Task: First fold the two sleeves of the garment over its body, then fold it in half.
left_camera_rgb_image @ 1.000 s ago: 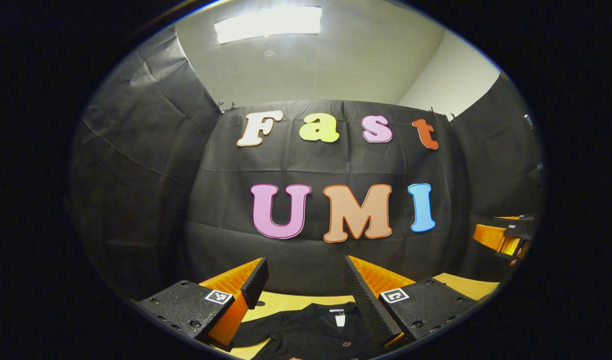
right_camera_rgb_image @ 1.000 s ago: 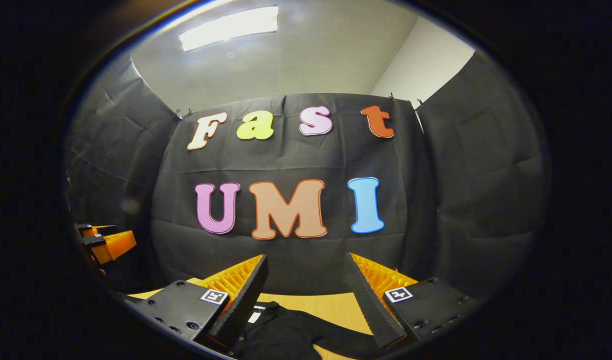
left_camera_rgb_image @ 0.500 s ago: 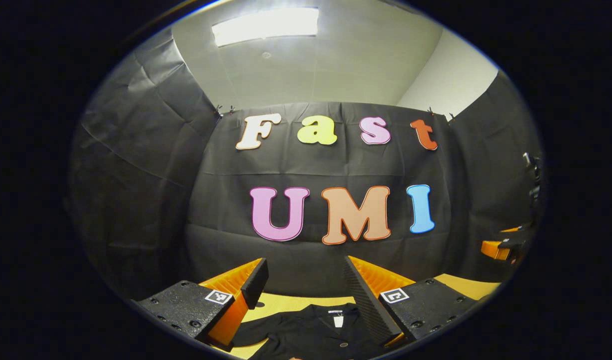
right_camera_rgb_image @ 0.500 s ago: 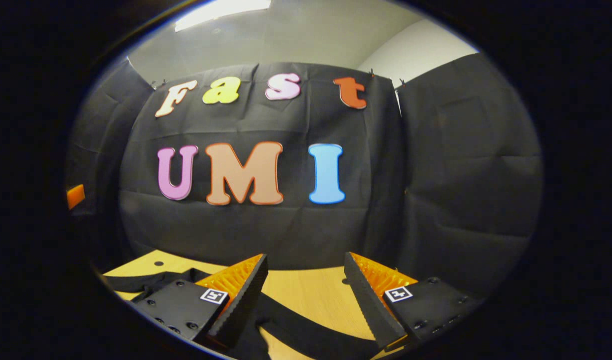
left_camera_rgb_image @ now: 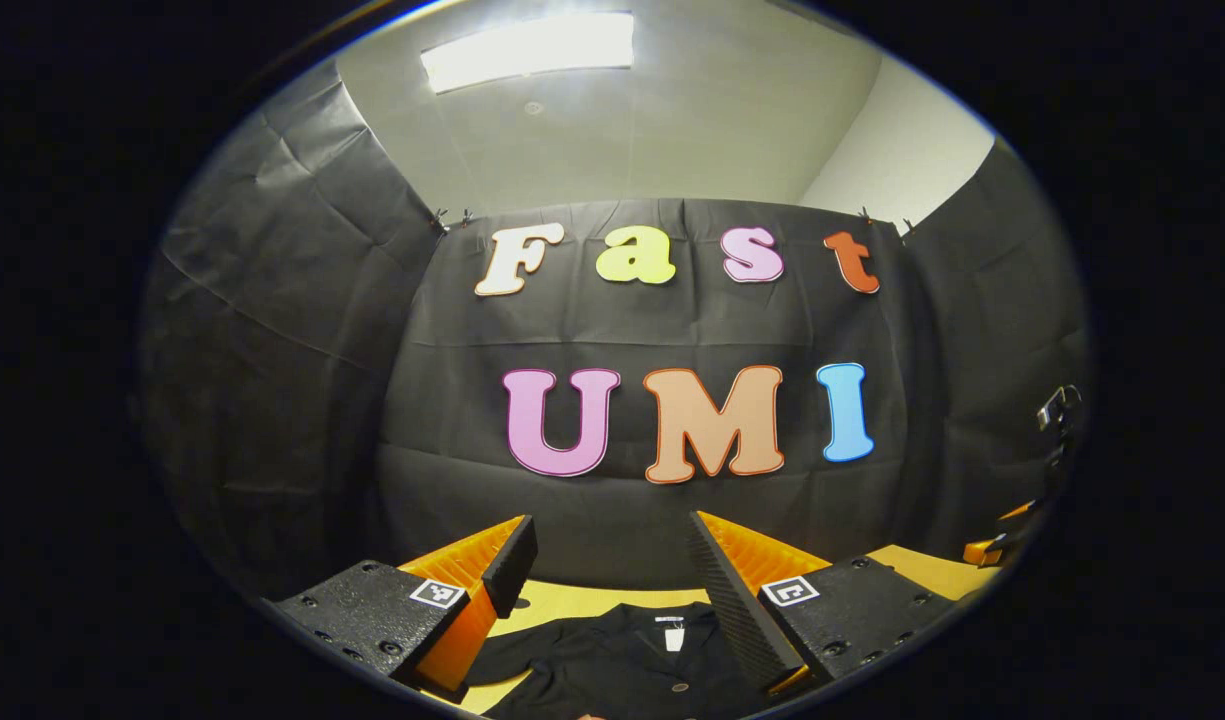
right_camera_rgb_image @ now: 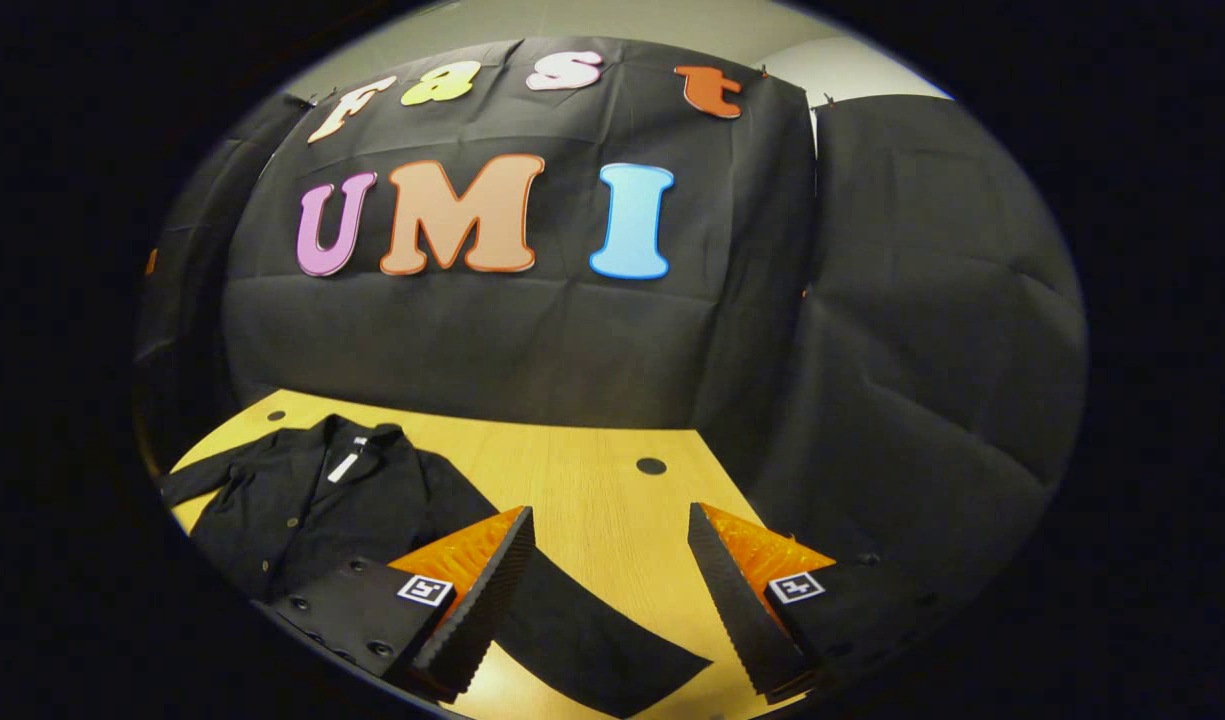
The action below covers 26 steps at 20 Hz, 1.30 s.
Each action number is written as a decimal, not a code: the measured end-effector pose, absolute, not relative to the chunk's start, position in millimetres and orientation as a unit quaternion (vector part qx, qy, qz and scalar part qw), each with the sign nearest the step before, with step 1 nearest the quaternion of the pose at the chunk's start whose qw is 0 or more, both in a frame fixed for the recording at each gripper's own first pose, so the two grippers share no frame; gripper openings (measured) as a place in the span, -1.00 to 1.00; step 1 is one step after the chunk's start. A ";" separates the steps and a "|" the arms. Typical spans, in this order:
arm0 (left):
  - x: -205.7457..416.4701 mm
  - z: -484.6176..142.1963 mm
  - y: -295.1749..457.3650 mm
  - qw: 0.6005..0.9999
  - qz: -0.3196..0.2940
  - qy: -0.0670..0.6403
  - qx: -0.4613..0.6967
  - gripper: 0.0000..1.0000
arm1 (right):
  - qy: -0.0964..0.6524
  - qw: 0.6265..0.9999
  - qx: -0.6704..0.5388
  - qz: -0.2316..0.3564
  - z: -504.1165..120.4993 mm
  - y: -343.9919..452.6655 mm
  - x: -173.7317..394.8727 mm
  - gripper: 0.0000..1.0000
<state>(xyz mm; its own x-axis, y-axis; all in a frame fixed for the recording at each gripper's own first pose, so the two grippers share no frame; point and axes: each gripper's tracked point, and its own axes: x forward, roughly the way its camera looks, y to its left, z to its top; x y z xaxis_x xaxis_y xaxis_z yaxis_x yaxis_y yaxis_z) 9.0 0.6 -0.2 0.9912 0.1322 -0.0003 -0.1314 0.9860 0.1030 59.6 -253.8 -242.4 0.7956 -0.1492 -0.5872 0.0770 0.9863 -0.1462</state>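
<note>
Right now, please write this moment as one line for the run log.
stage: sleeves unfolded | garment: flat on table | right gripper: open above sleeve | left gripper: open over collar

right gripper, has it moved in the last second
Yes. The right gripper has tipped downward: the booth wall slid up its view, and the garment and table now show.

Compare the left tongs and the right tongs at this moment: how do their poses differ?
The left tongs point level at the booth wall, above the garment's collar. The right tongs tilt down over the table, above the spread sleeve. Both are open and hold nothing.
</note>
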 end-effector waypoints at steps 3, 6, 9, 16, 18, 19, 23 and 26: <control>10.7 -7.0 -7.0 0.996 0.070 0.011 0.050 0.83 | 0.366 0.926 -0.087 -0.025 -278.7 -263.4 48.3 0.97; 10.1 -17.5 -12.8 0.995 0.076 0.019 0.056 0.84 | 0.422 0.899 -0.113 0.019 -313.1 -268.2 35.0 0.97; 10.6 -24.9 -18.8 0.994 0.084 0.027 0.058 0.84 | 0.472 0.869 -0.139 0.056 -343.9 -271.4 22.6 0.98; 5.6 -41.7 -22.6 0.990 0.114 0.041 0.069 0.84 | 0.581 0.797 -0.125 0.104 -406.7 -292.4 -4.5 0.99; 6.7 -42.3 -20.9 0.989 0.120 0.044 0.073 0.83 | 0.592 0.791 -0.118 0.100 -416.2 -304.3 -5.0 0.99; 6.9 -43.5 -21.3 0.989 0.122 0.044 0.074 0.86 | 0.598 0.787 -0.113 0.097 -420.2 -308.5 -4.6 0.99; 10.0 -51.8 -30.0 0.988 0.119 0.055 0.077 0.86 | 0.621 0.772 -0.087 0.105 -434.2 -315.0 -8.4 0.99; 15.0 -53.8 -33.5 0.988 0.116 0.058 0.078 0.84 | 0.635 0.764 -0.060 0.100 -437.8 -319.8 -9.5 0.99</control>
<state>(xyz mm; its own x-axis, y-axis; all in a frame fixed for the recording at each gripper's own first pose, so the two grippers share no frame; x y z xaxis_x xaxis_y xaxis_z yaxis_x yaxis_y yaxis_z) 15.0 -33.5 -53.8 0.9662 0.2389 -0.0966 -0.2207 0.9607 0.1687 -9.5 -319.8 -437.8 0.1743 0.0765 -0.9817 -0.2278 0.9731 0.0354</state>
